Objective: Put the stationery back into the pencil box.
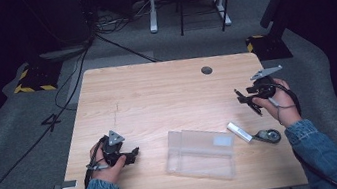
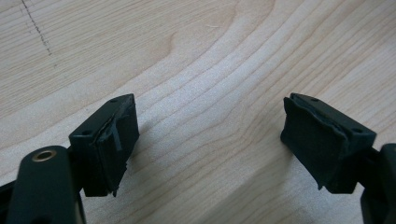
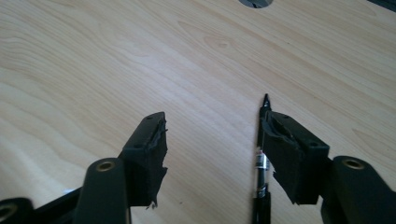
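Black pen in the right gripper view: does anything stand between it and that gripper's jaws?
Nothing visible does. The black pen lies on the bare wooden table inside the right gripper's open jaws, close beside one of them.

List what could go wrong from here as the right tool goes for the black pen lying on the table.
1. The pen lies close against one jaw of the right tool, off centre, so closing may roll or push it instead of pinching it.
2. The clear case sits near the table's front edge, and the left tool is open and apart from it, so a knock could slide the case off.
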Demonstrator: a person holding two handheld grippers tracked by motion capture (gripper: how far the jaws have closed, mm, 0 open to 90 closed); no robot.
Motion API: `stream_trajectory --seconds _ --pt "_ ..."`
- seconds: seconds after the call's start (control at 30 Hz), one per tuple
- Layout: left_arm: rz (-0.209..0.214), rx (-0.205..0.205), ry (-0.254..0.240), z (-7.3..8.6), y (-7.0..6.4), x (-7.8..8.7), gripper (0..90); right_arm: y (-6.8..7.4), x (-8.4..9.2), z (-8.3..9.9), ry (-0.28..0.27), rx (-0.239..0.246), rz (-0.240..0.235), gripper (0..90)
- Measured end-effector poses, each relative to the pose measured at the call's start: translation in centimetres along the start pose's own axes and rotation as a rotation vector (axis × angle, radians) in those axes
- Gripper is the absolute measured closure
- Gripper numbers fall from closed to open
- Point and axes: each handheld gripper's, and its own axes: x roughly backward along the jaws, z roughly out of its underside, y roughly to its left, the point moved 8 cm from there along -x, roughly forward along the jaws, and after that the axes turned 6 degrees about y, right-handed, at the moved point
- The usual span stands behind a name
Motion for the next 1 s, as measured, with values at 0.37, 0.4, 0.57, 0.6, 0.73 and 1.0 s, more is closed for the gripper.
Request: stream_trajectory --seconds 0.37,0.4,0.57,0.6,0.73,1.0 --pt "0.002 0.001 0.002 0.0 0.0 0.0 18.4 -3.2 -3.8 0.4 0.081 -0.057 0.045 44.3" --pt "0.002 -0.002 0.003 0.0 0.0 0.0 18.4 -3.4 -4.1 0.7 0.093 -0.067 0.046 45.2" --pt "-0.001 -0.011 0.002 0.0 0.0 0.0 17.6 -4.4 -5.1 1.8 0.130 -0.124 0.046 50.3" --pt "-0.001 -0.011 0.002 0.0 0.0 0.0 17.5 -4.4 -5.1 1.8 0.130 -0.124 0.046 50.3" --pt "0.002 -0.011 0.004 0.0 0.0 0.0 17.6 -4.7 -5.8 2.2 0.146 -0.151 0.035 54.6" --pt "0.004 -0.011 0.005 0.0 -0.1 0.0 17.6 -4.5 -6.4 2.5 0.185 -0.141 0.042 62.7"
